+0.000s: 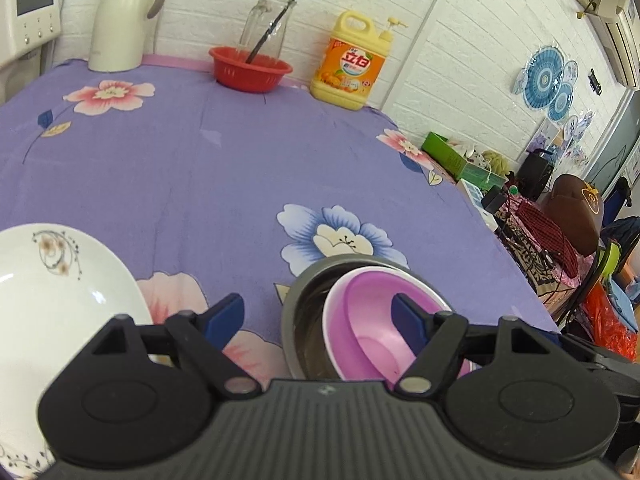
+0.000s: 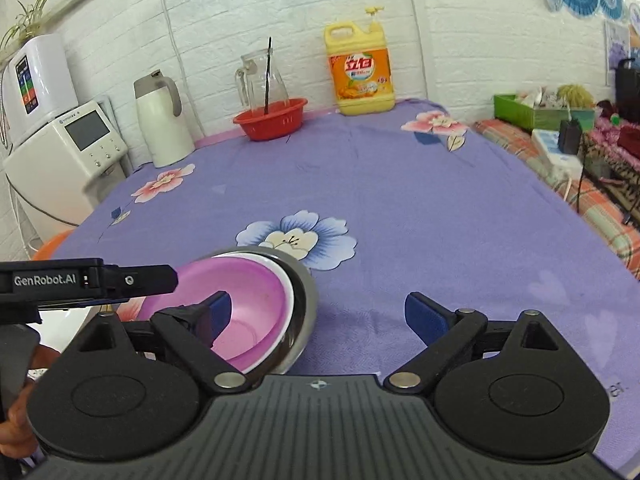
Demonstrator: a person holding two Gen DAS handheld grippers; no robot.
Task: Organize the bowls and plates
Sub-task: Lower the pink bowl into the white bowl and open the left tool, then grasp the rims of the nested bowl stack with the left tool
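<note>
A pink plastic bowl sits tilted inside a steel bowl on the purple flowered tablecloth. A white plate with a floral print lies at the left. My left gripper is open; its right finger hangs over the pink bowl, its left finger over the cloth. In the right wrist view the pink bowl rests in the steel bowl. My right gripper is open and empty, its left finger over the pink bowl. The left gripper's body enters from the left.
At the back stand a red basket, a glass jug with a dark stick, a yellow detergent bottle and a white thermos. A white appliance stands at the left. Clutter lies beyond the table's right edge.
</note>
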